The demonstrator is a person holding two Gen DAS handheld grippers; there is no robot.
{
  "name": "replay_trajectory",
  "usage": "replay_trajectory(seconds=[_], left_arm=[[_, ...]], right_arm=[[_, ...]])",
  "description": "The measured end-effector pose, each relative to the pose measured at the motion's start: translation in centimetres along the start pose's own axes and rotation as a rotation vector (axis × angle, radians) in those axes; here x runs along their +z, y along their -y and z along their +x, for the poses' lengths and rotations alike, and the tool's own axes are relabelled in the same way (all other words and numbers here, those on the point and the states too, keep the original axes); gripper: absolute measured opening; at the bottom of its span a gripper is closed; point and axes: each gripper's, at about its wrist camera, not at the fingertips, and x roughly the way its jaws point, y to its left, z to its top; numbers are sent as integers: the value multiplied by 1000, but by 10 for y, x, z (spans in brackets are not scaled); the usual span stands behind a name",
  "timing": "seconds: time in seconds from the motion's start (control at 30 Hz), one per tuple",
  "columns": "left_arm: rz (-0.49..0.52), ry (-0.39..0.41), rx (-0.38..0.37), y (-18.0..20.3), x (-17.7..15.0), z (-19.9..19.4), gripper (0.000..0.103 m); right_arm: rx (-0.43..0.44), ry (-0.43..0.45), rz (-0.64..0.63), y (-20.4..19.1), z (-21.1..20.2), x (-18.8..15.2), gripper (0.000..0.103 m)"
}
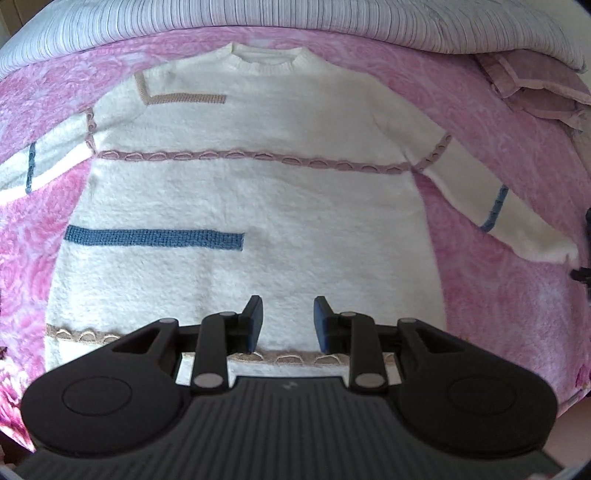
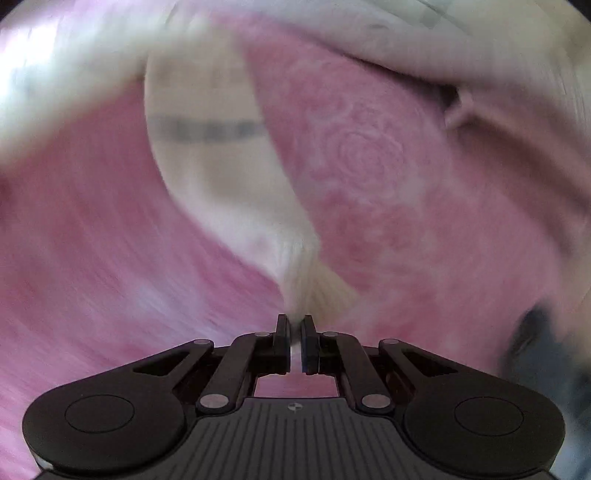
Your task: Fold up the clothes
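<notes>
A pink rose-patterned blanket [image 1: 491,155] covers the whole surface, with a striped grey-white bedcover [image 1: 258,16] bunched along its far edge and a folded pale pink cloth [image 1: 535,92] at the far right. On the blanket a fluffy white sweater [image 1: 258,199] lies flat, front up, neckline away from the camera, both sleeves spread outward; a blue knitted bar [image 1: 153,238] crosses its lower left and a pink scalloped trim [image 1: 258,158] runs across the chest. The left gripper [image 1: 287,323] hovers over the hem, its fingers set wide apart and holding nothing. The right wrist view is motion-blurred: the right gripper [image 2: 294,338] has its fingers pinched together on the cuff of the sweater's sleeve [image 2: 221,166], which stretches away from it across the blanket
</notes>
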Motion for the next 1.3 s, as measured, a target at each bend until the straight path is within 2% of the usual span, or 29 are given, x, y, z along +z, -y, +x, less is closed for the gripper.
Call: replay_trajectory(seconds=[0.07,0.13,0.2,0.23,0.27,0.3,0.33,0.37,0.47,0.53,0.67,0.7,0.73,0.77,0.9,1.0,1.1,1.17,1.27,1.3], left_arm=[[-9,-7,1,-1,2,1,25],[-21,-15,-1,-2,4,3,25],[-50,-27,-21,-3,5,7,25],[-62,-30,-29,-3,6,9,25],[-70,-33,-37,-3,6,11,25],[-74,-35,-45,-3,6,14,25],[-75,-39,-51,-2,5,16,25],[-72,-43,-53,-2,4,17,25],[-78,-60,-47,-7,-1,22,25],[-102,-67,-40,-14,-5,23,25],[-141,-59,-42,-28,-10,17,25],[-146,-56,-42,-32,-11,15,25],[-151,-52,-42,-36,-12,13,25],[-156,-48,-42,-40,-13,10,25],[-180,-32,-40,-55,-18,0,25],[-230,-24,-27,-71,-22,-11,25],[-262,-15,-2,-86,-23,-31,25],[-272,-7,21,-94,-24,-46,29],[-233,19,64,-98,-22,-76,32],[-224,30,76,-100,-22,-87,33]], right_arm=[[181,109,306,30,-37,7,4],[280,233,606,66,-64,7,4],[186,264,787,91,-72,-1,5],[132,274,868,102,-74,-5,13],[47,250,897,107,-71,-11,20],[-5,223,925,107,-66,-19,43],[1,211,954,102,-59,-29,59],[11,201,982,97,-53,-39,61],[84,186,1031,72,-30,-59,62],[76,174,1066,62,-10,-66,62],[7,161,1144,51,32,-70,61],[-31,165,1144,45,33,-66,52],[-47,145,1134,42,33,-59,25],[-63,128,1127,40,32,-53,14],[-144,106,1169,34,6,-47,13],[-225,45,1164,23,-2,-48,24],[-245,58,1093,1,-27,-23,25],[-258,67,1045,-14,-43,-6,25],[-272,81,971,-39,-68,20,25],[-246,92,932,-62,-82,36,25]])
